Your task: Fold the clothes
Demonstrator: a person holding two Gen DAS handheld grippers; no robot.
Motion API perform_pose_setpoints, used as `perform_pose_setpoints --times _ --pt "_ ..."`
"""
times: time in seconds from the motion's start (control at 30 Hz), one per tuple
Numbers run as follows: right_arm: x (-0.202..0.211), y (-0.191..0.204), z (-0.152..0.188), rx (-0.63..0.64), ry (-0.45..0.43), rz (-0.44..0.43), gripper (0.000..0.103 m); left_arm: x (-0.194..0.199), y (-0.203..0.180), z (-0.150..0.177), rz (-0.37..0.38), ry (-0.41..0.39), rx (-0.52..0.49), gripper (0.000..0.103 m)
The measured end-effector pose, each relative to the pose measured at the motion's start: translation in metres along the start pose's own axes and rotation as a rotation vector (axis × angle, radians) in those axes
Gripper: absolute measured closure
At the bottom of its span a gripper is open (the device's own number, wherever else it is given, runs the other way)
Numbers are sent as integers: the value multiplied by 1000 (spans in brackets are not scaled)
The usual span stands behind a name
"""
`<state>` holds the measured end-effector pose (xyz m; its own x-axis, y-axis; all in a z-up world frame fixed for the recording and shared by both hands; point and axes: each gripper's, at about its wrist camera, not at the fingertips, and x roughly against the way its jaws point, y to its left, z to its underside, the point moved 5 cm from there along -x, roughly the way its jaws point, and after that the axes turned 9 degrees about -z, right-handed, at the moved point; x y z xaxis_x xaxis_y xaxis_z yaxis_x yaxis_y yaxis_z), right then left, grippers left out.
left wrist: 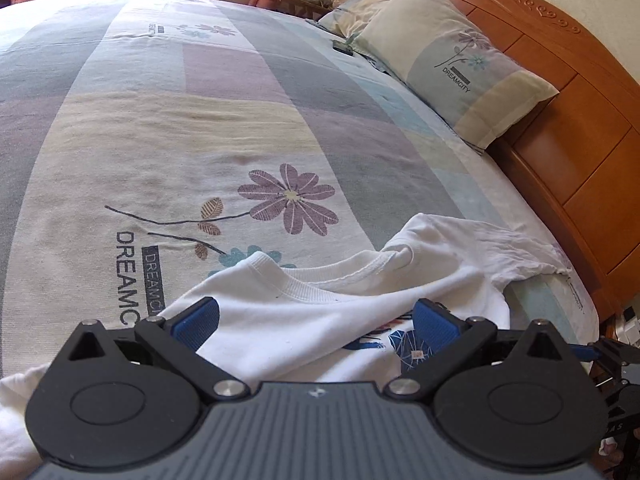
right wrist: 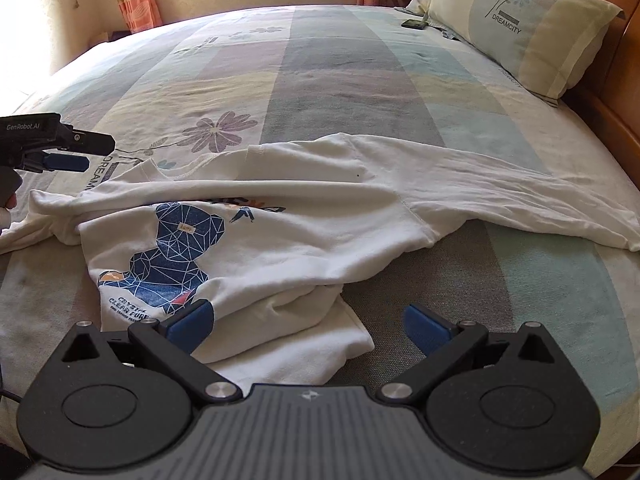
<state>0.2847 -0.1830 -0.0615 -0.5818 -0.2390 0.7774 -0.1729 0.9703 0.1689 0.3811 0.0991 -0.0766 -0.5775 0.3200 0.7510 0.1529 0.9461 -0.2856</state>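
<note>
A rumpled white shirt [right wrist: 304, 236] lies on the bed [right wrist: 340, 68] below the pillow [right wrist: 532, 28], and both the left gripper [left wrist: 316, 322] and right gripper [right wrist: 308, 326] hover over it, fingers wide apart and empty, likely ready to pinch cloth for folding.

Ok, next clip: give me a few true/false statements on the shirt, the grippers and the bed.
1. The white cotton T-shirt with a blue geometric print lies rumpled on the patchwork bedspread. True.
2. The right gripper is shut on a sleeve. False: its jaws are open, holding nothing.
3. The left gripper is open. True.
4. The shirt is neatly folded into a square. False: one sleeve trails out sideways.
</note>
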Motion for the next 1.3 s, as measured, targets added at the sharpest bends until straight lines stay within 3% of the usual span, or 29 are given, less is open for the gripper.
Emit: perform_pose_setpoints --times 0.17,0.43,0.57,0.6,0.67,0.73,0.93,1.07,1.17,1.3 --pt "-10 -13 -25 29 -30 -71 0 10 -4 19 -33 13 56 1" --pt "-35 -45 -95 266 -32 -178 4 44 -6 38 -254 -55 196 1" --pt "-58 -51 -142 394 -20 -321 5 64 -17 52 -362 -83 304 1" --pt "-68 -50 -153 427 -10 -335 7 68 -20 55 -381 -87 327 1" --pt "-93 -45 -167 515 2 -288 21 73 -29 62 -414 -77 351 1" --pt "-124 -39 -176 596 32 -286 26 76 -37 68 -458 -53 348 1" --pt "-165 -24 -169 666 100 -423 34 81 -54 75 -585 -7 331 1" --pt "-156 -21 -148 741 100 -455 34 73 -60 71 -578 10 323 1" --pt "-151 -24 -130 792 106 -428 34 61 -67 64 -570 22 287 1" --pt "-137 -34 -111 790 91 -416 33 39 -76 52 -510 33 225 1"
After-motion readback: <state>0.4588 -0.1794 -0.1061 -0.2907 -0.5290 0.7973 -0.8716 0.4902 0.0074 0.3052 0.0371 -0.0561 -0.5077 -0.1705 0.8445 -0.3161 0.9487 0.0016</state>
